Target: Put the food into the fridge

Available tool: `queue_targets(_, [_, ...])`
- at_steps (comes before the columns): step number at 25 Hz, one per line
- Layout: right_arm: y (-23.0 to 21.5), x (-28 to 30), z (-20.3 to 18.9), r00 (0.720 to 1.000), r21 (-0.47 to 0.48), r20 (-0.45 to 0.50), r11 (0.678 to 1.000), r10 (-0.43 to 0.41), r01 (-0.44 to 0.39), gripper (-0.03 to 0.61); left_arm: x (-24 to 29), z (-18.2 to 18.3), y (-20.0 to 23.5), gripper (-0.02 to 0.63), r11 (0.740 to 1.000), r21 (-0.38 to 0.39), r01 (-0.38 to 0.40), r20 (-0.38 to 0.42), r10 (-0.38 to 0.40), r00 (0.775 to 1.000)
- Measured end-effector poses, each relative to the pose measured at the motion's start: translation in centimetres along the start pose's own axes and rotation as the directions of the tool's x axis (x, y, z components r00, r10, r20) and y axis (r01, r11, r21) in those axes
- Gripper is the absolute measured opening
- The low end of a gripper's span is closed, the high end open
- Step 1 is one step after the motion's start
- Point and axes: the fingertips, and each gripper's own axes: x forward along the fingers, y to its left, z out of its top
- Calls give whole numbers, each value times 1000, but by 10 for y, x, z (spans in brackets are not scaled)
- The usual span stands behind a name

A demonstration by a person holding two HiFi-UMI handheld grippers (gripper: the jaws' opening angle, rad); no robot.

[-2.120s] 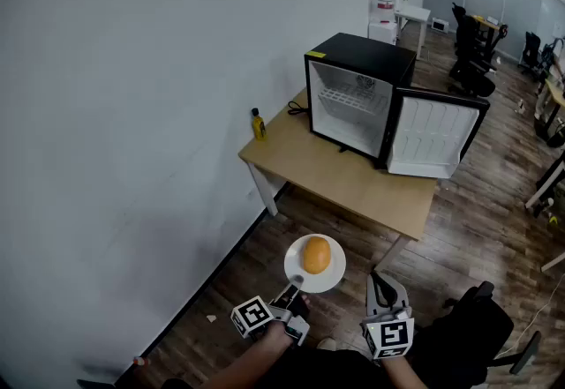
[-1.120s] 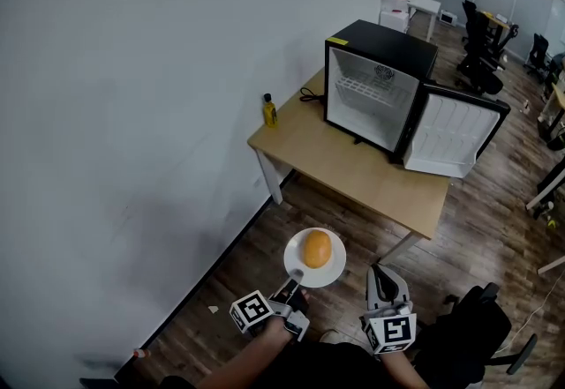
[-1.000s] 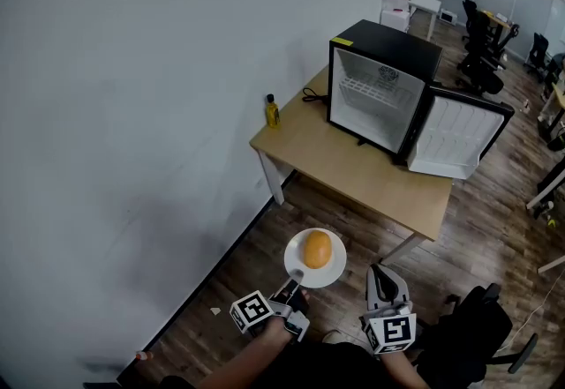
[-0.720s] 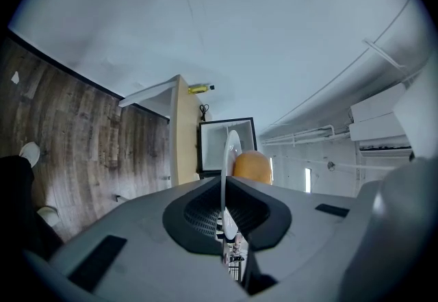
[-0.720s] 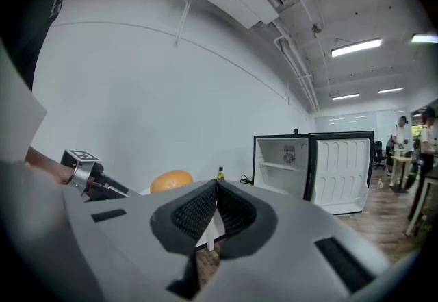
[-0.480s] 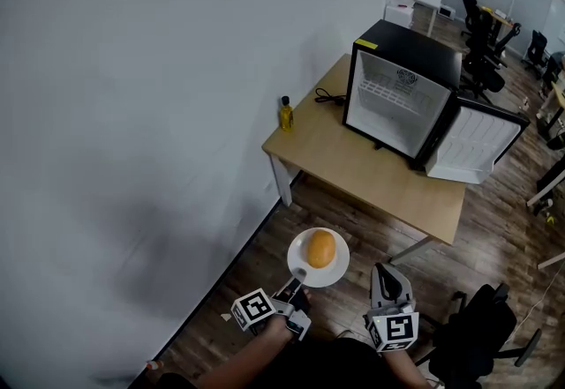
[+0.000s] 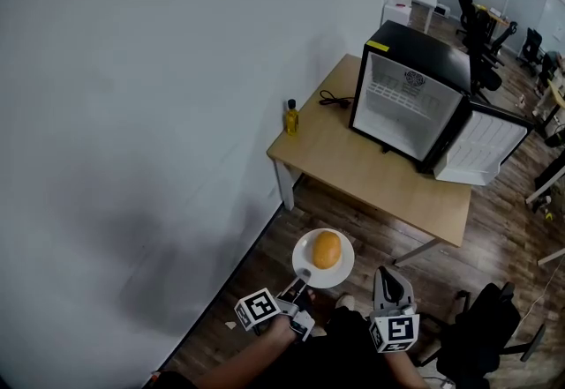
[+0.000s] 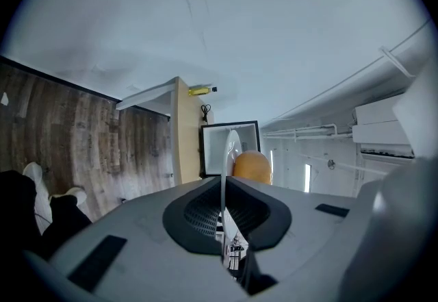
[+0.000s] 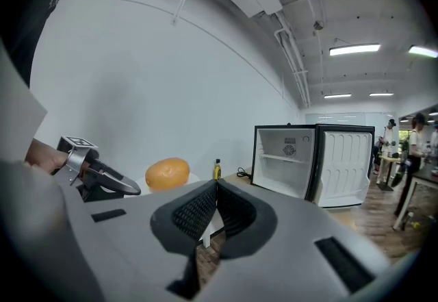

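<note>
A white plate (image 7: 311,263) carrying an orange bun (image 7: 327,249) hangs over the wooden floor, and my left gripper (image 7: 300,281) is shut on its near rim. In the left gripper view the plate (image 8: 228,157) shows edge-on between the closed jaws, with the bun (image 8: 251,165) beside it. My right gripper (image 7: 390,283) is shut with nothing in it, just right of the plate. The small black fridge (image 7: 415,87) stands on the wooden table (image 7: 353,167) with its door swung open; its white inside (image 9: 284,160) is visible in the right gripper view, past the bun (image 9: 167,173).
A yellow bottle (image 7: 290,118) stands at the table's wall-side corner, with a black cable (image 7: 334,100) beside the fridge. A white wall runs along the left. Office chairs (image 7: 484,330) and desks stand at the right; people stand far right in the right gripper view.
The view has shifted: table and fridge now sit further right and up in the head view. Plate and both grippers keep their places relative to each other.
</note>
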Motion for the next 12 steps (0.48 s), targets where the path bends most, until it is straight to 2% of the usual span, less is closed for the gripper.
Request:
queue_targets(4, [-20, 18, 4, 1000, 17, 8, 999, -30, 30, 60, 15, 13, 2, 20, 1000, -2, 1, 1, -1, 1000])
queue_targets(12, [-47, 75, 21, 999, 11, 35, 1000, -7, 6, 60, 69, 38, -3, 20, 1000, -14, 1, 12, -1, 1000])
